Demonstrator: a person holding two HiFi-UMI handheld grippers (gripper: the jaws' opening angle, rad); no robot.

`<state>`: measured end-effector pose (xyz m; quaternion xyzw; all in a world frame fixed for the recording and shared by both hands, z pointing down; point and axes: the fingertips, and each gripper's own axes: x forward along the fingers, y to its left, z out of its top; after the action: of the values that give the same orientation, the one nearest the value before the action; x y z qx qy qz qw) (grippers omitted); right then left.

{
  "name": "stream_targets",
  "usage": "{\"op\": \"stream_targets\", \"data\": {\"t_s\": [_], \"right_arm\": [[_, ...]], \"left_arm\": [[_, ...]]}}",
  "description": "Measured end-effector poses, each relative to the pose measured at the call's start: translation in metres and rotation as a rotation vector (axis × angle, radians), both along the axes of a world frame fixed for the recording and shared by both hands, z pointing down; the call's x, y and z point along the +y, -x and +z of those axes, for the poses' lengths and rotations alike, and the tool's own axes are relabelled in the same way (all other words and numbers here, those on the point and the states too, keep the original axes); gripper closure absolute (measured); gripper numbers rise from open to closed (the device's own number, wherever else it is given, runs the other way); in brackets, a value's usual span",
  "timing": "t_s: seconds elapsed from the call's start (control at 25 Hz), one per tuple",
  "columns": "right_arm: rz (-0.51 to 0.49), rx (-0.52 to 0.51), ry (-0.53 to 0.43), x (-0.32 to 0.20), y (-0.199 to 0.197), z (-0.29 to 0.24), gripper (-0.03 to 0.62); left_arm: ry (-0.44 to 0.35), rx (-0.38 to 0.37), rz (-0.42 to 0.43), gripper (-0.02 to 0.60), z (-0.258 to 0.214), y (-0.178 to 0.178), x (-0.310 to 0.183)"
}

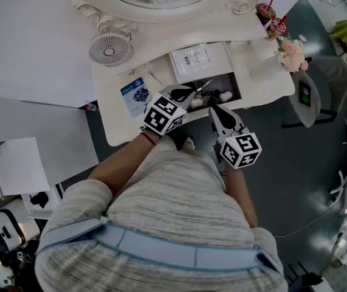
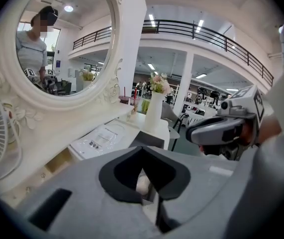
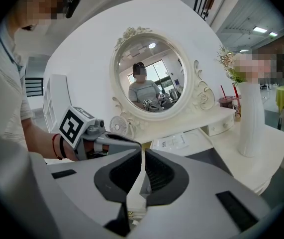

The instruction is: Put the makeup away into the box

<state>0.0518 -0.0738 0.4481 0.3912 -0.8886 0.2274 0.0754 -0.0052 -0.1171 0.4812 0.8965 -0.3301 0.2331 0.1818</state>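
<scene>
Left gripper [image 2: 142, 151] and right gripper [image 3: 142, 153], both clenched and apparently empty, hover by the dark box [image 1: 222, 81] on the table [image 1: 264, 72]; packet [image 1: 191, 59] label illegible.

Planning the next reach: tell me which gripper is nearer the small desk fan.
Left. The left gripper is below-right of the fan; the right gripper lies farther right.

The right hand-held gripper [image 3: 142, 151] has its jaws together; the left hand-held gripper [image 3: 129, 143] sits just left, before the far oval mirror [image 3: 151, 78].
</scene>
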Motion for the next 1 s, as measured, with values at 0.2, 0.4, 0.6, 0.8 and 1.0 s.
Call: {"op": "stream_targets", "data": {"t_s": [0.2,0.4,0.6,0.8,1.0], "right_arm": [[-0.033,0.022,-0.014,0.000,0.005,-0.008,0.583],[-0.057,0.079,-0.047,-0.001,0.006,-0.014,0.585],[-0.058,0.125,-0.087,-0.009,0.005,-0.021,0.585],[-0.070,0.133,-0.104,-0.015,0.007,-0.029,0.585],[-0.074,0.132,-0.120,-0.018,0.009,-0.034,0.586]], "left_arm": [[-0.020,0.060,-0.018,0.569,-0.018,0.005,0.006],[-0.095,0.144,-0.005,0.568,-0.033,0.008,0.013],[-0.153,0.221,0.020,0.568,-0.043,0.012,0.019],[-0.193,0.262,0.028,0.569,-0.053,0.018,0.023],[-0.217,0.293,0.050,0.568,-0.060,0.021,0.031]]}}
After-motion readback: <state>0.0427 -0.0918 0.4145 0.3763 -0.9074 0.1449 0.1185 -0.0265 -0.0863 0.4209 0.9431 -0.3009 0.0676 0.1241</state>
